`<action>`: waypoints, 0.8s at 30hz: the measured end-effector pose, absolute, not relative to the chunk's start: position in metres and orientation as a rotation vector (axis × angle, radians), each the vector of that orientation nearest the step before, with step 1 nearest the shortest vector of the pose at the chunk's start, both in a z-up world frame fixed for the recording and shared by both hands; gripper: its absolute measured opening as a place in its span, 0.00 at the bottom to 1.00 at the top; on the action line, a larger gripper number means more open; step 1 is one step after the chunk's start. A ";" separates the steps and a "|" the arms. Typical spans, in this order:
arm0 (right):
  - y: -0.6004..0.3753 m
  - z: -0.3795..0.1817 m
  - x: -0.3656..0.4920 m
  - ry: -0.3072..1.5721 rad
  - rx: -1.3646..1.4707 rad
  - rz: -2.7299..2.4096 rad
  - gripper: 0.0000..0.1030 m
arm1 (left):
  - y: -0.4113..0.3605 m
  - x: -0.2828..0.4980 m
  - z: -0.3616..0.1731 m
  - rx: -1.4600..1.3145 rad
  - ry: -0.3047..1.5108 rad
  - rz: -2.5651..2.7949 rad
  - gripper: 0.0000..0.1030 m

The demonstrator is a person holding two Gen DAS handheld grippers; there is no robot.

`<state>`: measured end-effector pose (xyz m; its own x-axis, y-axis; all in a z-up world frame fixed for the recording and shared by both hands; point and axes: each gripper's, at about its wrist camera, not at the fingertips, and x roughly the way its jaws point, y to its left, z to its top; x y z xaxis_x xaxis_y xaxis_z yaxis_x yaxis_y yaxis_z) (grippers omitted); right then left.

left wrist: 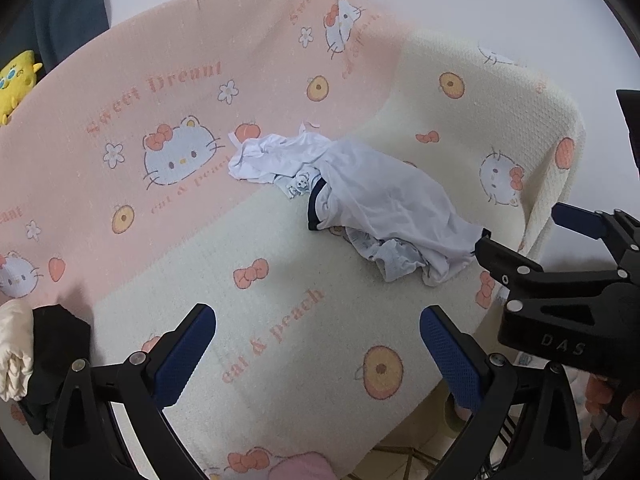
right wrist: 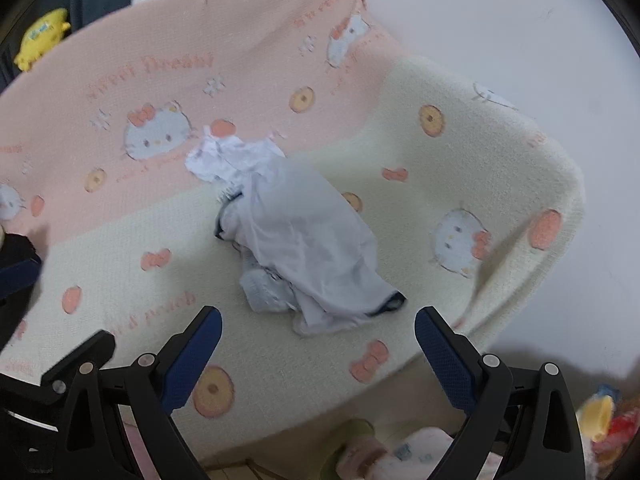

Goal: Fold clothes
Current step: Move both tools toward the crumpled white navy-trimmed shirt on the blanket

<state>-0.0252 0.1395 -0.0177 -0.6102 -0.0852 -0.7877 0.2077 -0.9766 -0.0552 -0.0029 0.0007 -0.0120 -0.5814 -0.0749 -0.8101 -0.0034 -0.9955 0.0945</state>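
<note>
A crumpled white garment (left wrist: 372,200) (right wrist: 304,240) with dark navy trim and a small print lies on the pink and cream cat-print blanket (left wrist: 168,240) (right wrist: 120,264). My left gripper (left wrist: 318,344) is open above the cream part, short of the garment, with nothing between its fingers. My right gripper (right wrist: 318,344) is also open, its fingers on either side of the garment's near navy-edged end and a little short of it. In the left wrist view the right gripper (left wrist: 528,236) comes in from the right, one fingertip close against that end.
A yellow plush toy (left wrist: 18,80) and dark blue fabric (left wrist: 68,12) lie beyond the blanket's far left. A black cloth (left wrist: 56,356) and a cream cloth (left wrist: 14,348) sit at the left. The blanket drops off an edge on the right (right wrist: 560,240). Toys (right wrist: 600,420) lie below.
</note>
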 end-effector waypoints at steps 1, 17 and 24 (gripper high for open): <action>0.140 -0.020 -0.028 0.192 1.288 -2.661 0.95 | 0.000 -0.005 -0.015 1.426 -0.137 -2.745 1.00; 0.161 -0.066 -0.069 -0.050 1.255 -2.580 0.95 | 0.001 -0.048 -0.049 1.457 -0.088 -2.773 1.00; 0.190 -0.096 -0.092 -0.373 1.358 -2.461 0.94 | 0.007 -0.065 -0.061 1.504 -0.095 -2.787 1.00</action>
<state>-0.0921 0.1897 -0.0961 -0.5053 -0.3851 -0.7723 0.1388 -0.9195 0.3678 -0.0651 0.0070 -0.0606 -0.5491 -0.0049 -0.8358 -0.0519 -0.9979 0.0400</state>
